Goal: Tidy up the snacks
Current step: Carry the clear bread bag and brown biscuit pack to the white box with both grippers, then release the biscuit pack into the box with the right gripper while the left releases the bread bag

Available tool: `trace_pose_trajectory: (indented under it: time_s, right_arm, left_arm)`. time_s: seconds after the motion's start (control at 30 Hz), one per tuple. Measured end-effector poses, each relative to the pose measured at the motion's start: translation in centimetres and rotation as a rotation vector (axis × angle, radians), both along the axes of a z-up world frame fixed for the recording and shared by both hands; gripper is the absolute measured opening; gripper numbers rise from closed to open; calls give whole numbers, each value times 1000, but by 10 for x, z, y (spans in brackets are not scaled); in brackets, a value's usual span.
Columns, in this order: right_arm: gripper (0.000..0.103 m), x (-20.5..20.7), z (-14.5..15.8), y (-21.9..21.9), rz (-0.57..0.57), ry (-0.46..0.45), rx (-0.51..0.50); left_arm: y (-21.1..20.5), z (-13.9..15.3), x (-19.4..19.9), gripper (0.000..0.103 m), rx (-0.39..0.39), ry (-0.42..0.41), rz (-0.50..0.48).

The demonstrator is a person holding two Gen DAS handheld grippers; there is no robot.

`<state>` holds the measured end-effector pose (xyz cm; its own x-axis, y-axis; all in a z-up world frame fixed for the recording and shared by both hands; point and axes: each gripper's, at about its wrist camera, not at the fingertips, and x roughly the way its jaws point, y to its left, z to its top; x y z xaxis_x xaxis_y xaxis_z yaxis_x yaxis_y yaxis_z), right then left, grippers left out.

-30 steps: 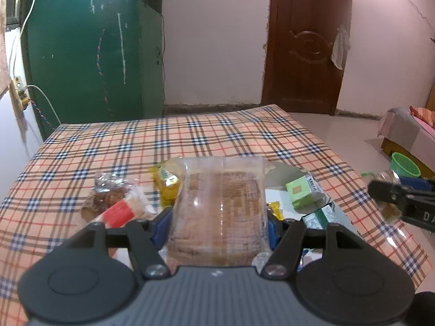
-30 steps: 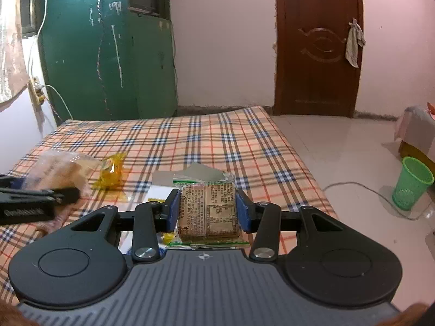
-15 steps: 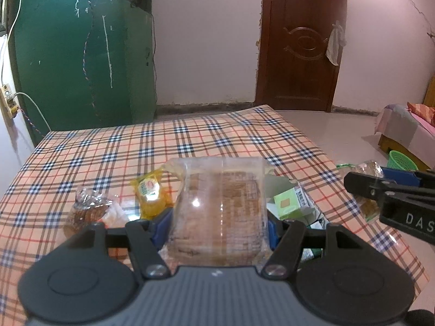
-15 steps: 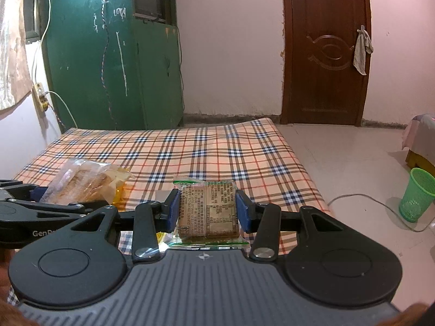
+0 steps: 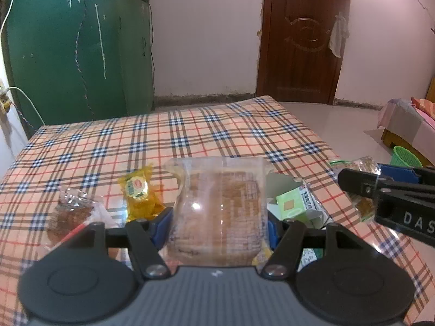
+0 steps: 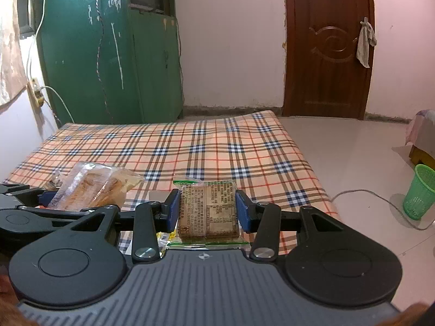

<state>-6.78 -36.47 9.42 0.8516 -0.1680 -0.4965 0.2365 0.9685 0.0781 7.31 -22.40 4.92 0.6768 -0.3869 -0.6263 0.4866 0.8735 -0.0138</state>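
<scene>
We are gripping a crinkly clear bag of biscuits [image 5: 220, 212] in our left gripper [image 5: 218, 225]. Our right gripper [image 6: 208, 210] is clamping a flat, rectangular printed packet [image 6: 208, 209]. At ten o'clock on the plaid cloth [image 5: 190, 135], a glossy yellow wrapper [image 5: 137, 193] is lying, possibly candy.

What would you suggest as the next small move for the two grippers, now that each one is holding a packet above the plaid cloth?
Probably carry both packets forward: the left gripper grips a clear biscuit packet, the right gripper a green-edged packet, and the far plaid cloth looks bare.
</scene>
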Motion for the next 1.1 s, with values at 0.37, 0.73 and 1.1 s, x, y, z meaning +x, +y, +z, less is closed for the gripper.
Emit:
trace_pose_trajectory:
  time_s: [0.37, 0.73, 1.1]
  right_arm:
    - [56, 43, -16, -4, 16, 55, 2]
    - [56, 85, -32, -20, 0, 82, -7]
    - [97, 75, -34, -19, -18, 51, -10]
  left_arm:
    - [-20, -22, 26, 65, 17, 35, -23]
    - [-38, -41, 51, 68, -38, 68, -91]
    - [-15, -37, 48, 86, -30, 83, -34]
